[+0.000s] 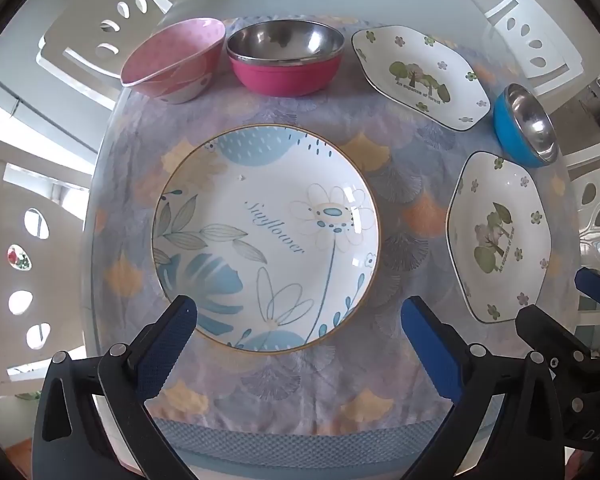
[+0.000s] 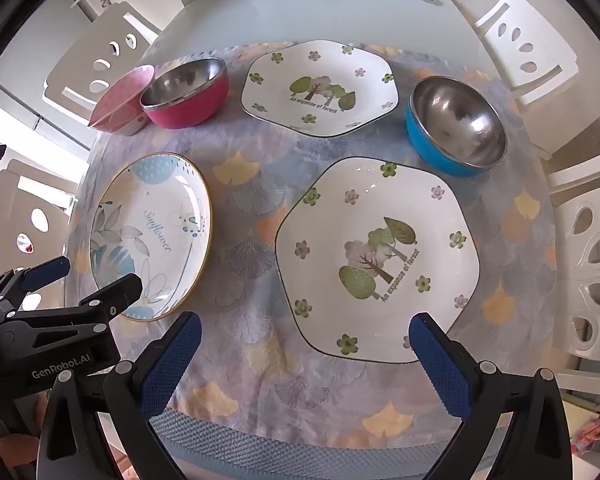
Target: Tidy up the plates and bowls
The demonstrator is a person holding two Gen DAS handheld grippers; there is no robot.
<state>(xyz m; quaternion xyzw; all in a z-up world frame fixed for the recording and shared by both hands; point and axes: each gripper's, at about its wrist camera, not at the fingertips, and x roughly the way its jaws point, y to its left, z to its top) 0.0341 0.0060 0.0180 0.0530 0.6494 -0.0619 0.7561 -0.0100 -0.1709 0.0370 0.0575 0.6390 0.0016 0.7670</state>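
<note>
both grippers, left gripper [image 1: 300,316] and right gripper [image 2: 304,332], gape released over the cloth-covered surface [image 1: 396,184]; white chairs [image 1: 100,32] ring it, shelf items beyond cut off.

The round plate [image 1: 265,236] that lies just ahead of the left gripper's jaws carries the word "Sunflower" in slanted blue script across its middle. Each of the 2 six-sided plates bears the line "An expanse of forest" under its printed trees: the near plate [image 2: 376,258] just ahead of the right gripper's jaws, and the far plate [image 2: 320,88] well beyond them. On the black body of the left gripper [image 2: 56,360], to the left of the right jaws, stands the white brand mark "GenRobot.AI". The right gripper's body [image 1: 592,434] shows the letters "DA".
</note>
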